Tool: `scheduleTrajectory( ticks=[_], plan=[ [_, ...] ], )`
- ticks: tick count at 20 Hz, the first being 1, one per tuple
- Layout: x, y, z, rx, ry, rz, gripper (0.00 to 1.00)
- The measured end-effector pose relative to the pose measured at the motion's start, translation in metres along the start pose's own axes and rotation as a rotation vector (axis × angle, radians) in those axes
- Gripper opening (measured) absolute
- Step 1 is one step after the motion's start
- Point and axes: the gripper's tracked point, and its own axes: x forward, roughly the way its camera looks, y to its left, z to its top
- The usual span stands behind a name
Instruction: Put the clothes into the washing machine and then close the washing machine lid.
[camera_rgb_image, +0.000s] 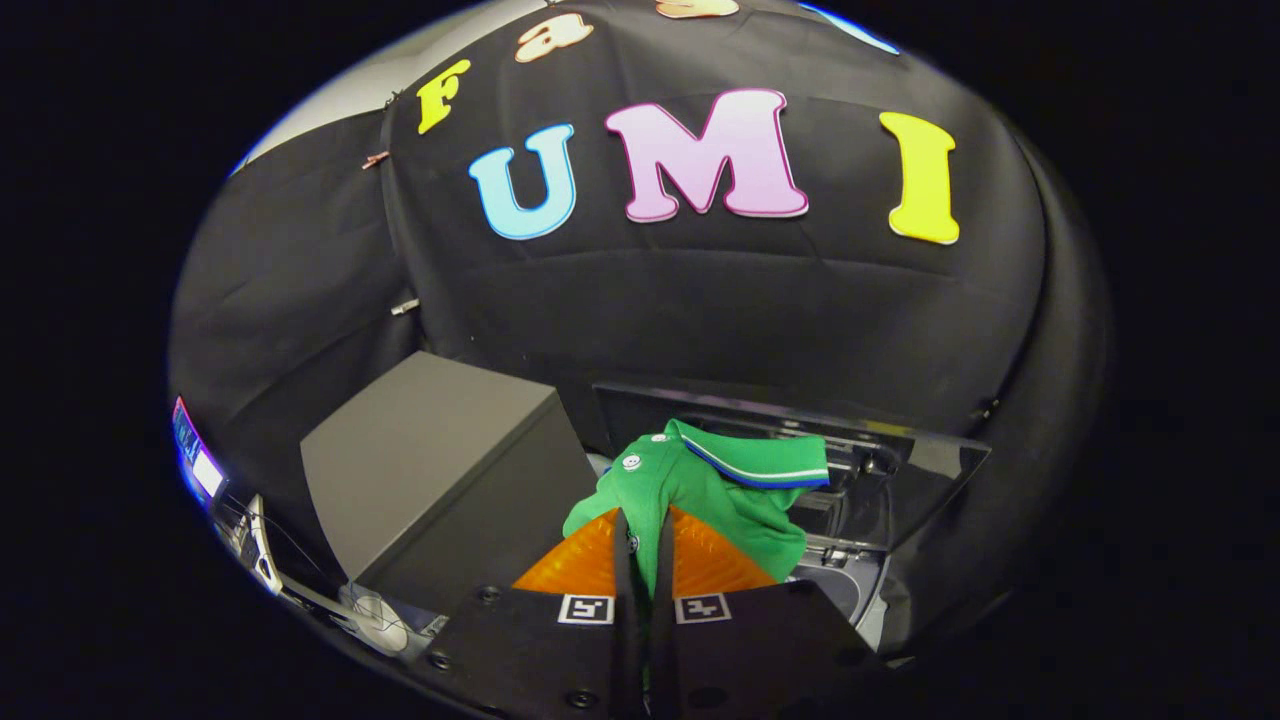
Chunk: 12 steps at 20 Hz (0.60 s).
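A green polo shirt (715, 490) with a striped collar hangs bunched from my gripper (645, 535), whose two fingers are pressed together on the cloth. The shirt is held above the washing machine (850, 580), whose top opening lies just beyond and to the right of the fingers. The machine's dark see-through lid (930, 470) stands raised behind the opening, leaning toward the booth wall. The shirt hides most of the drum.
A grey box-shaped block (440, 470) stands to the left of the machine, close to the shirt. Black cloth walls close in behind and on both sides. Some wires and a lit screen (200, 460) sit at the far left, low down.
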Motion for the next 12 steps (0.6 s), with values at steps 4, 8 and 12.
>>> scheduleTrajectory(
  ticks=[4,8,12],
  plan=[
    [0.031,-0.018,-0.039,0.068,0.108,-0.051,0.08],
    [0.055,-0.029,-0.075,0.068,0.176,-0.096,0.08],
    [0.076,-0.042,-0.095,0.000,0.203,-0.151,0.08]
  ],
)
